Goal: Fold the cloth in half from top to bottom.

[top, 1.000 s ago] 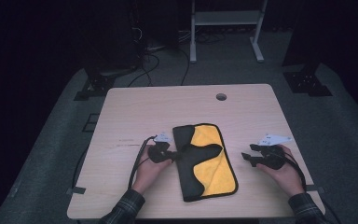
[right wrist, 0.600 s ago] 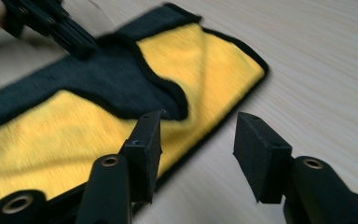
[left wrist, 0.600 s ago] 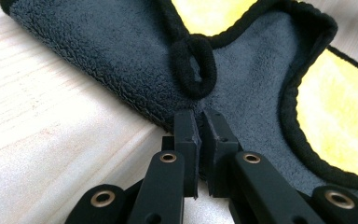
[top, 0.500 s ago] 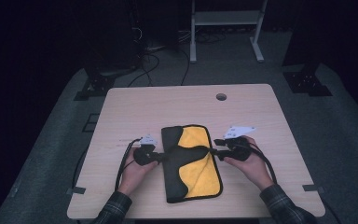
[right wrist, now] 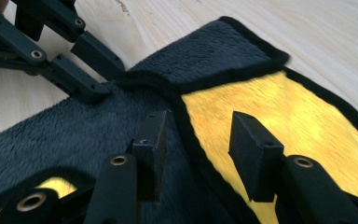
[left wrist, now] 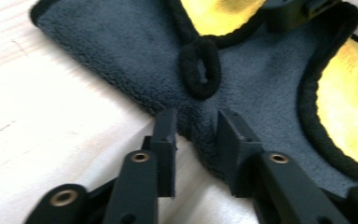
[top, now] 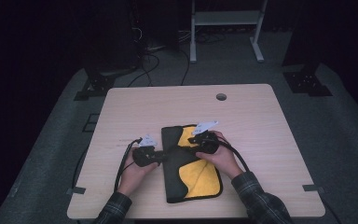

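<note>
Cloth, fuzzy grey and yellow with black piping, lay folded on our wooden table; left gripper had just opened off its bunched edge, right gripper was closing, nothing pinched yet.

Each hand carries a black tool: the left tool and the right tool both bear a pale grey three-cornered plate on top and trail a black cable. Their linked black arms show brass-coloured rivets and end in blocky matt pads. Both sleeves are dark plaid.
</note>
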A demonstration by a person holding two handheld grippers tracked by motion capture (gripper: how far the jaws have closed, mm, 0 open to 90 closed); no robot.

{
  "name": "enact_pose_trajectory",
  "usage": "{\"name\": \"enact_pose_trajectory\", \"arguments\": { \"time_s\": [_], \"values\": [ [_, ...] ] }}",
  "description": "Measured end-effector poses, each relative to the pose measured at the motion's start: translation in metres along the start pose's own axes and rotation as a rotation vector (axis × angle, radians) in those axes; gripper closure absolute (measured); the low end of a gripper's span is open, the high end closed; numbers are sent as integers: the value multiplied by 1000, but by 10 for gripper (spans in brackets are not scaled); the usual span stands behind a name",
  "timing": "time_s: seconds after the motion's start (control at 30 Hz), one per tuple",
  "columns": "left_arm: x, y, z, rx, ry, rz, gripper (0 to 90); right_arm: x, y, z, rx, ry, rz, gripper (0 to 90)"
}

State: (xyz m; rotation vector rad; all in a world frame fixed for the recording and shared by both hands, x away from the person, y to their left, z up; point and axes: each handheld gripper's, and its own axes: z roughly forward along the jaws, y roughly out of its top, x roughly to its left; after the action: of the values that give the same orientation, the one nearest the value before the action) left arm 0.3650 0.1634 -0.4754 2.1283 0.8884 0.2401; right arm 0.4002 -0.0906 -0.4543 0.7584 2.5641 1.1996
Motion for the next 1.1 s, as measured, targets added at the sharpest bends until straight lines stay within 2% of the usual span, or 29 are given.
{"name": "enact_pose_trajectory", "arguments": {
  "time_s": [0.1,0.2,0.3,0.33,0.4,0.43,0.5,0.6,0.73,0.9,1.07,1.1],
  "values": [
    [0,0,0,0,16,10,622,3,6,11,11,2,-12,554],
    [-2,1,1,5,49,39,573,5,10,20,24,5,-20,558],
    [-2,0,1,2,55,42,534,9,12,30,47,3,-28,566],
    [-2,0,1,0,56,44,532,10,12,33,51,-2,-32,596],
    [-2,-1,1,-3,60,48,523,10,12,36,64,-29,-48,724],
    [-2,-1,1,-4,60,51,519,10,12,37,63,-37,-39,800],
    [-2,-1,1,-6,59,50,518,8,13,35,48,-32,-28,853],
    [-2,-2,1,-12,57,51,517,4,15,29,30,-40,-16,864],
    [-1,-2,1,-14,58,53,511,-8,18,15,-9,-65,15,869],
    [-1,-2,2,-12,69,55,467,-36,19,-5,-49,-120,85,871],
    [-1,-2,2,-14,73,54,448,-60,17,-12,-53,-162,148,871],
    [-1,-2,2,-14,73,55,447,-68,15,-12,-43,-182,165,871]
  ]
}}
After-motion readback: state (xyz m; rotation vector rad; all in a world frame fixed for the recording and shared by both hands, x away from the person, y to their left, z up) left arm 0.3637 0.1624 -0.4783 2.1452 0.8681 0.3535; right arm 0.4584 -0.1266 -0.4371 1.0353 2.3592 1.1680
